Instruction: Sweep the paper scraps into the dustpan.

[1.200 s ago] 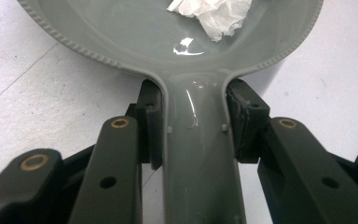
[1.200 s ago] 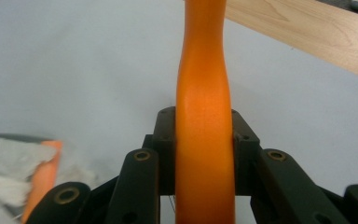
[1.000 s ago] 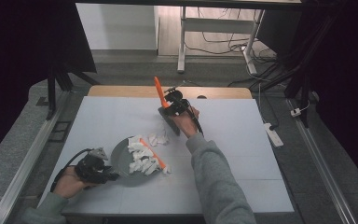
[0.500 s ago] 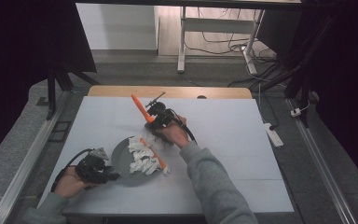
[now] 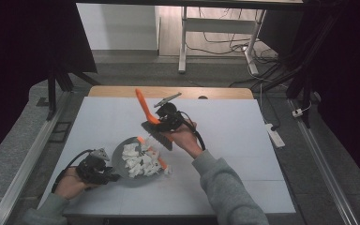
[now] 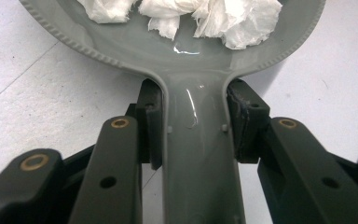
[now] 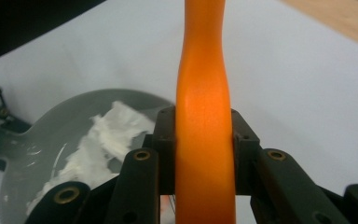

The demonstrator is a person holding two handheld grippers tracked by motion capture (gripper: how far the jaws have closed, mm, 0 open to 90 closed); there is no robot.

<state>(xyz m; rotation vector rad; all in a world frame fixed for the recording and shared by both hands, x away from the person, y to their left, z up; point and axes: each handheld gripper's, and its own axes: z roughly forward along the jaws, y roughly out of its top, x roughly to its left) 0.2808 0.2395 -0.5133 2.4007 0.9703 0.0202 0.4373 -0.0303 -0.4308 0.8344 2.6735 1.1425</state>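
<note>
1. Since the earlier frame, right gripper (image 5: 161, 123), clamped on an orange-handled brush (image 5: 143, 104), came toward the dustpan (image 5: 118, 159).
2. Left gripper (image 6: 193, 123) clamps the grey dustpan's handle; torn paper (image 5: 138, 159) lies inside.
3. No writing readable.

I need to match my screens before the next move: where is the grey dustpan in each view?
High view: grey dustpan lies lower left of centre on the table, holding white paper scraps.
Left gripper view: its handle runs up the middle, clamped between the jaws.
Right gripper view: it lies lower left, behind the orange brush handle.
Shared landmark: the white paper scraps.
</note>
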